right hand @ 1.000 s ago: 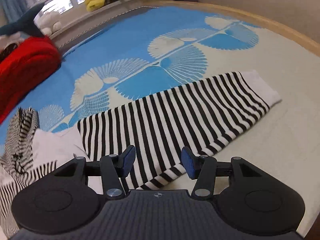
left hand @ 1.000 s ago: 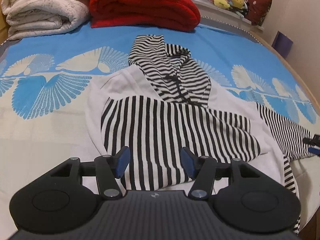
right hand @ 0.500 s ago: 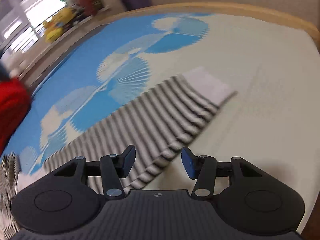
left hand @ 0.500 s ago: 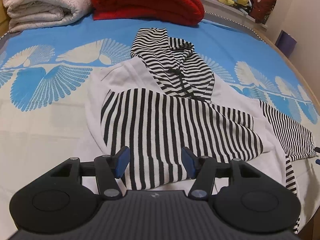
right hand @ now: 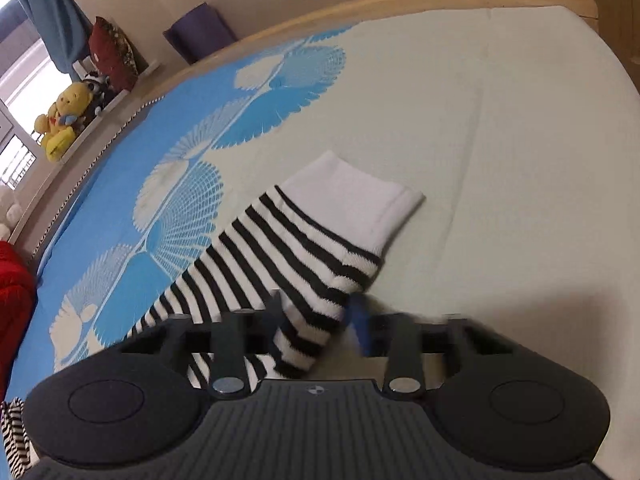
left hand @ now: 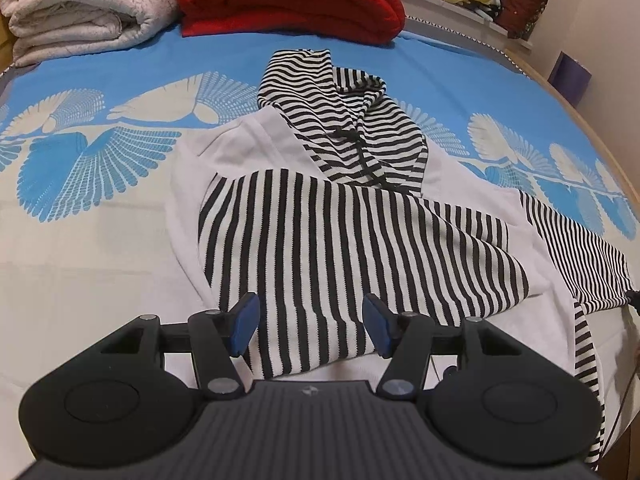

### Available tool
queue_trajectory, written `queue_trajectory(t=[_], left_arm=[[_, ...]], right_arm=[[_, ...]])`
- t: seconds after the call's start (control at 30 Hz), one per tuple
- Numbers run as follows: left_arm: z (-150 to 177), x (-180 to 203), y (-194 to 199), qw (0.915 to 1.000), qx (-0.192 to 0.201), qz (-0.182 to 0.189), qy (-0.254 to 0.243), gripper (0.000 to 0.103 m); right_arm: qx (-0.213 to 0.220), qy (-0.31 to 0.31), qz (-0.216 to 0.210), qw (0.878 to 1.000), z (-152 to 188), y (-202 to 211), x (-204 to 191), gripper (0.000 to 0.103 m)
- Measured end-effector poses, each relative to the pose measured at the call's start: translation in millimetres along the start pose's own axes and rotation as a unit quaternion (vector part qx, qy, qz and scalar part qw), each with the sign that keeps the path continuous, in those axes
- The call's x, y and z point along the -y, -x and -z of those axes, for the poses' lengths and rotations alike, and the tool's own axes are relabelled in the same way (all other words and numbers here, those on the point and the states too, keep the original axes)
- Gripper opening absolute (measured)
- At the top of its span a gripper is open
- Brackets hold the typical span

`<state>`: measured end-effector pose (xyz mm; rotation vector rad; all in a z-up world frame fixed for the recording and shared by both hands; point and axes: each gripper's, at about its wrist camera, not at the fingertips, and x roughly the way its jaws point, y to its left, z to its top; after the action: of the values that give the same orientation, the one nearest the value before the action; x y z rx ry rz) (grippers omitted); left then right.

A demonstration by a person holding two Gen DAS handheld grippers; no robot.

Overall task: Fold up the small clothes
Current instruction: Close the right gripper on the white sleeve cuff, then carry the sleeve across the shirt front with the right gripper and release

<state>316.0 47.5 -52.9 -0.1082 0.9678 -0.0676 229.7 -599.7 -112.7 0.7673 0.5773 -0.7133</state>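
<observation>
The right gripper (right hand: 314, 320) has travelled along the striped sleeve (right hand: 280, 248) to near its white cuff (right hand: 352, 192). Its blurred fingers (right hand: 360, 328), spread apart a second ago, have now closed, with the sleeve's edge between them.

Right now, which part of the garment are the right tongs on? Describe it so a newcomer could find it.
On the bed with the blue fan-print sheet lies a striped hoodie. Its outstretched striped sleeve runs across the sheet's cream part, and the right tongs pinch it just short of the end. Unlike the other sleeve, folded across the body, this one shows a plain white cuff.
</observation>
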Motion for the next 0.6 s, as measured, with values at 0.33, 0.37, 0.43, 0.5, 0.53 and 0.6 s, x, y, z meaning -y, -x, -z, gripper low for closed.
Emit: queue_trajectory(t=[0.33, 0.37, 0.43, 0.5, 0.53, 0.6], left_arm=[[-13, -46, 11, 0.9979, 0.009, -0.008, 0.063, 0.062], [-15, -53, 13, 0.9972, 0.011, -0.008, 0.073, 0.062], [-19, -67, 18, 0.9951, 0.018, -0.013, 0.096, 0.062], [-23, -81, 23, 0.9925, 0.023, -0.016, 0.119, 0.062], [-24, -88, 24, 0.9913, 0.024, -0.016, 0.128, 0.062], [-25, -98, 28, 0.9890, 0.025, -0.014, 0.145, 0.062]], right_arm=[[0.216, 0.265, 0.034, 0.939, 51, 80, -158, 0.005], [0.237, 0.317, -0.018, 0.918, 75, 99, -189, 0.005], [0.237, 0.374, -0.132, 0.887, 123, 134, -231, 0.005], [0.196, 0.407, -0.245, 0.858, 169, 164, -262, 0.005], [0.145, 0.419, -0.304, 0.843, 193, 175, -275, 0.007], [0.015, 0.444, -0.383, 0.810, 236, 185, -295, 0.010]])
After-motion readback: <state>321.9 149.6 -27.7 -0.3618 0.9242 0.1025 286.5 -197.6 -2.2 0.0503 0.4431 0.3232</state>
